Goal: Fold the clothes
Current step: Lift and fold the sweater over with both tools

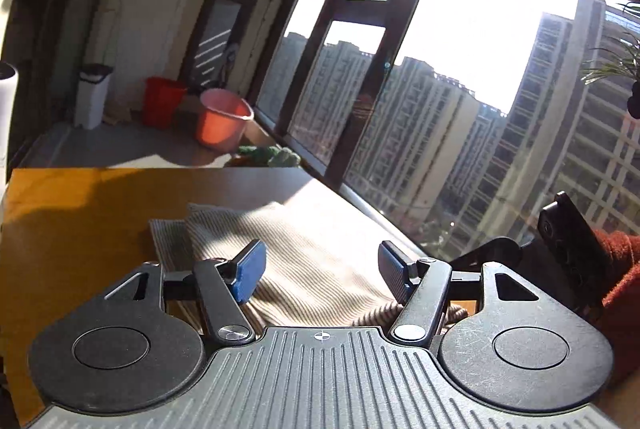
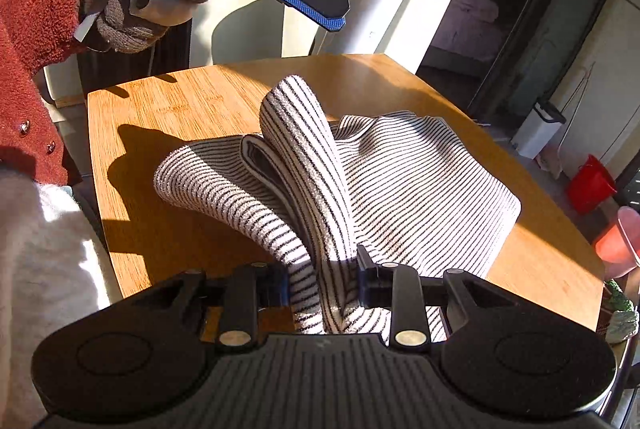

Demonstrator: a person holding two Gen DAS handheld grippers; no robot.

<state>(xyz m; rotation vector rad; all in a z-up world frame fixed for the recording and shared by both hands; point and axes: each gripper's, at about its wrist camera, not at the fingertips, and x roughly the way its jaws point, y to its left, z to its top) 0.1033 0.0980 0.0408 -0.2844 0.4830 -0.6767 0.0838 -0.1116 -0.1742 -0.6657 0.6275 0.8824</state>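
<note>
Garment: a black-and-white striped knit top (image 2: 408,181) lies partly folded on the wooden counter (image 2: 168,101), its bulk toward the counter's right half in the right wrist view; one long strip of it (a sleeve or a folded edge, I cannot tell which) rises in an arch above the rest.

Same garment, left view: the striped knit top (image 1: 312,253) sits flat on the counter (image 1: 80,229) directly ahead of the left tool, half in sun and half in shadow.

Right gripper: the right gripper (image 2: 322,281) has its jaws clamped on a bunched fold of the striped top, the cloth squeezed between the two pads and trailing down to the heap on the counter.

Left gripper: the left gripper (image 1: 320,269) hangs above the top with its jaws wide apart and nothing between them; its blue pads (image 1: 251,275) touch no cloth.

Left gripper, seen from the right: the tool (image 2: 312,1) is raised well above the counter's far left corner, gripped by a hand in a brown knit glove (image 2: 132,13) with a rust-red fuzzy sleeve (image 2: 44,13).

Shadows: the raised tool and arm throw a dark shape on the counter beside the garment's left edge.

Background: a pink bucket (image 1: 224,121), a red bucket (image 1: 162,101) and a white bin (image 1: 93,95) stand on the floor by a tall window (image 1: 460,109) (apartment towers outside).
</note>
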